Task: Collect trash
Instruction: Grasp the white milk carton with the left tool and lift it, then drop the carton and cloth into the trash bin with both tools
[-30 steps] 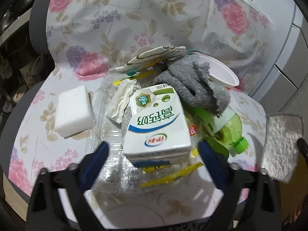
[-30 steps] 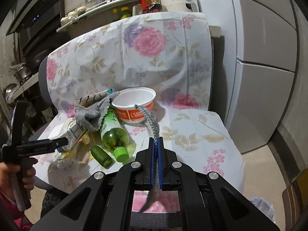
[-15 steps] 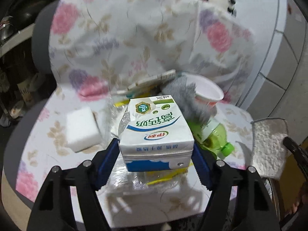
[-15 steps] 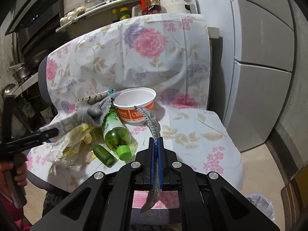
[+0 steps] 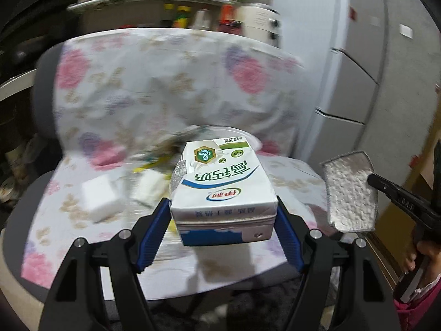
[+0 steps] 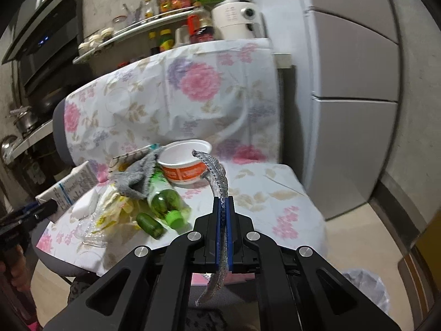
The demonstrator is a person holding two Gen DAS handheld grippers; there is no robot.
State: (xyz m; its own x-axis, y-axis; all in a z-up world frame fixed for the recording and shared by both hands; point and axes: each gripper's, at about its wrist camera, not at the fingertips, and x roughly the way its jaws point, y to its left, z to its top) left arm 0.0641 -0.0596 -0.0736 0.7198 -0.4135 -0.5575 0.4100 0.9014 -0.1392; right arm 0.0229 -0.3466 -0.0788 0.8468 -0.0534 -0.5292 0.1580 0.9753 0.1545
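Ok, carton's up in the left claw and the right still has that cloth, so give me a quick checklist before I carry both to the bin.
1. Left claw pads on milk carton: ok.
2. Carton clear of chair seat: ok.
3. Carton dripping: cannot tell.
4. Right claw shut on scrubbing cloth: ok.
5. Bagged bin in reach, lower right on the floor: ok.
6. Green bottle and noodle bowl collected: not ok.
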